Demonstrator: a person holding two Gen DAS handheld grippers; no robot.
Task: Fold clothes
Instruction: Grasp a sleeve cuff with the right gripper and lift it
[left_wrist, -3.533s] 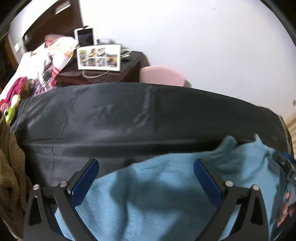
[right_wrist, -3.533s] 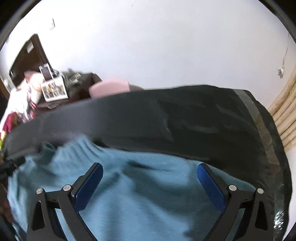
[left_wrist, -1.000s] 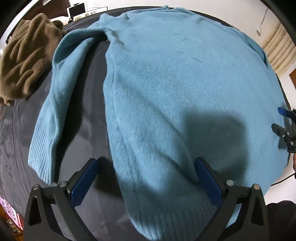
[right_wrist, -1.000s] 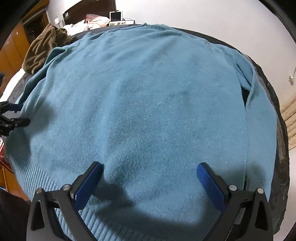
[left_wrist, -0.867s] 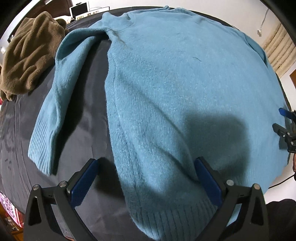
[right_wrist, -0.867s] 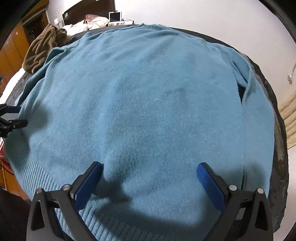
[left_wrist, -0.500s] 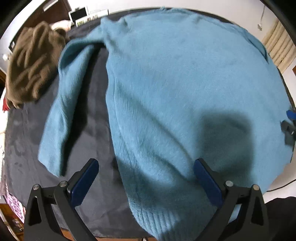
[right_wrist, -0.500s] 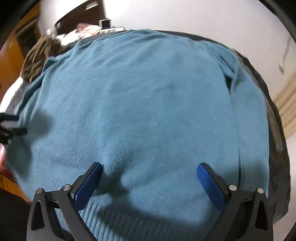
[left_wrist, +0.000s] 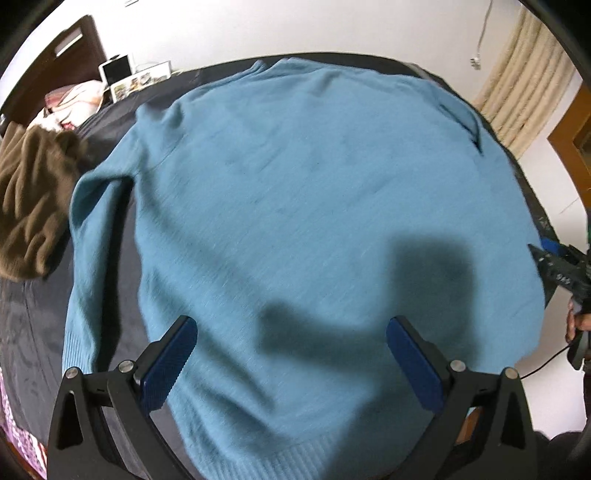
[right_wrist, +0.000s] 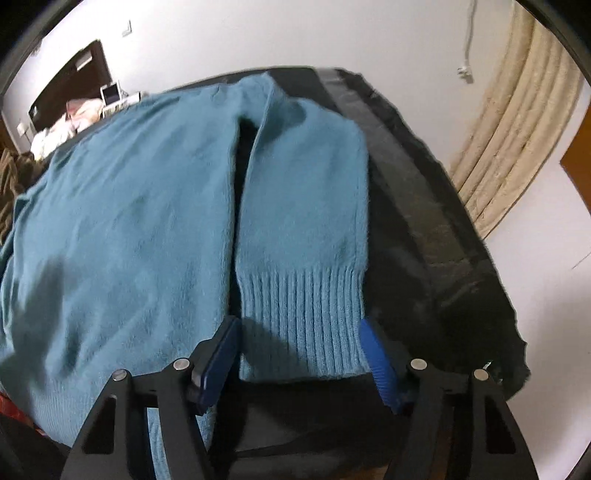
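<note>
Our right hand-held gripper (right_wrist: 299, 354) has its jaws partly open on both sides of the ribbed sleeve cuff (right_wrist: 301, 325), not yet closed on it. Our left hand-held gripper (left_wrist: 290, 363) hangs wide open and empty above the blue sweater (left_wrist: 314, 206), which lies flat on the dark-covered tabletop (right_wrist: 436, 236), hem at the near edge. A brown garment (left_wrist: 29, 206) lies at the left edge.

- A plain white wall (left_wrist: 295, 26) runs behind a surface draped in a dark cover (right_wrist: 443, 221).
- Cream curtains (right_wrist: 517, 129) hang at the right, beside a wooden door frame (left_wrist: 569, 129).
- A dark wooden headboard (left_wrist: 55, 62) stands far left.
</note>
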